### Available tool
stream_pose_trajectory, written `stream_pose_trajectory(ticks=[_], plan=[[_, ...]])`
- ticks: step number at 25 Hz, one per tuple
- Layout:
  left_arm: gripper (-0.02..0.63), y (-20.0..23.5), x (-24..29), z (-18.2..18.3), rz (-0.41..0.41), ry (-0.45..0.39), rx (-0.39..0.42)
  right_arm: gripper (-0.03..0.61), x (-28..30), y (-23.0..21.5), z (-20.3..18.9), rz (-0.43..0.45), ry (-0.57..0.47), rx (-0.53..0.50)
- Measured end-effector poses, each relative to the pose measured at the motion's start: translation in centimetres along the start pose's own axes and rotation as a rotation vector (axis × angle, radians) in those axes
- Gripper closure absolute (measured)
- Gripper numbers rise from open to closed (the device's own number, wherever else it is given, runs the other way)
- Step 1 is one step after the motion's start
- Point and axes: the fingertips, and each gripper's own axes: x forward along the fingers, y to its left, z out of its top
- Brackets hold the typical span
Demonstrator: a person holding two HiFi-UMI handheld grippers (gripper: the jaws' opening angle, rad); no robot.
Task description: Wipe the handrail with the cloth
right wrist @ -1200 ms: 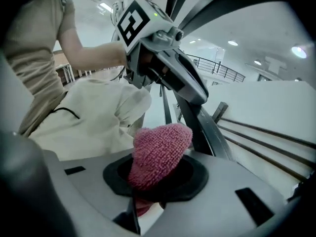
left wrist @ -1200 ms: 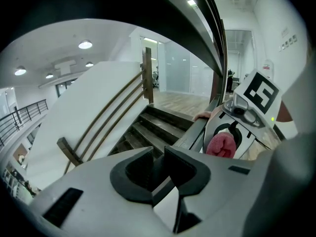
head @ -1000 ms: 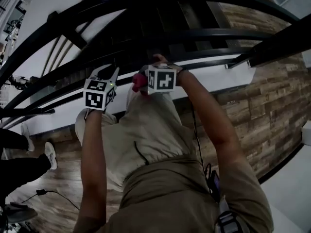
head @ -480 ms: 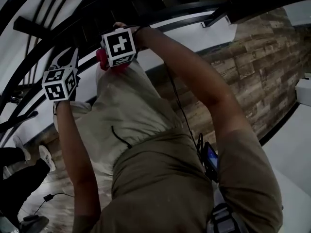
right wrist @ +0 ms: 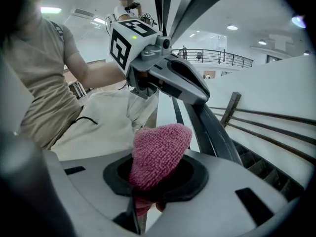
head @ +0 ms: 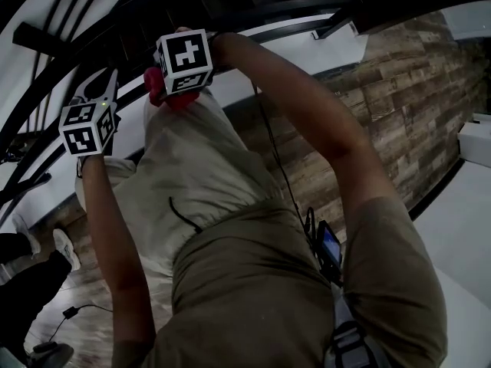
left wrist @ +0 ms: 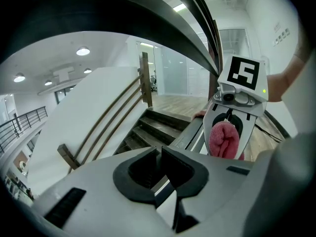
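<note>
A black handrail [head: 261,8] curves across the top of the head view. My right gripper [right wrist: 157,179] is shut on a bunched pink cloth [right wrist: 160,152], held close beside the handrail [right wrist: 213,132]. From the left gripper view, that cloth [left wrist: 223,141] fills the right gripper [left wrist: 228,149] between its white fingers. My left gripper [left wrist: 159,161] has just been closing. Its dark pads now meet at the tips with nothing between them, just above the rail [left wrist: 193,133]. In the head view it [head: 97,90] sits left of the cloth [head: 167,92].
Dark wooden stairs [left wrist: 148,127] drop away beyond the rail, beside a white wall with a second rail [left wrist: 106,127]. Below lies wood plank flooring [head: 399,106]. Another person's legs and shoes [head: 46,251] are at lower left. A cable [head: 291,198] hangs from my right arm.
The head view has swung, so both grippers now sit further left in it. The hands keep their place by the rail, and the cloth stays in the right gripper.
</note>
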Motion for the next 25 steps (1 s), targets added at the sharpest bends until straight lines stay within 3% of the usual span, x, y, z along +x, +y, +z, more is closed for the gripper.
stream_pose_trajectory(ticks=[8, 15, 25], plan=[[0.566, 0.3, -0.1, 1.1, 0.039, -0.007, 0.01, 0.48, -1.8, -0.2, 0.9, 0.041, -0.037, -0.019], [0.568, 2.0, -1.3, 0.0, 0.008, -0.007, 0.012, 0.479, -0.7, -1.0, 3.7, 0.045, -0.082, 0.016], [0.571, 1.7, -2.1, 0.5, -0.005, -0.022, 0.013, 0.479, -0.9, -0.7, 4.0, 0.023, -0.063, -0.005]])
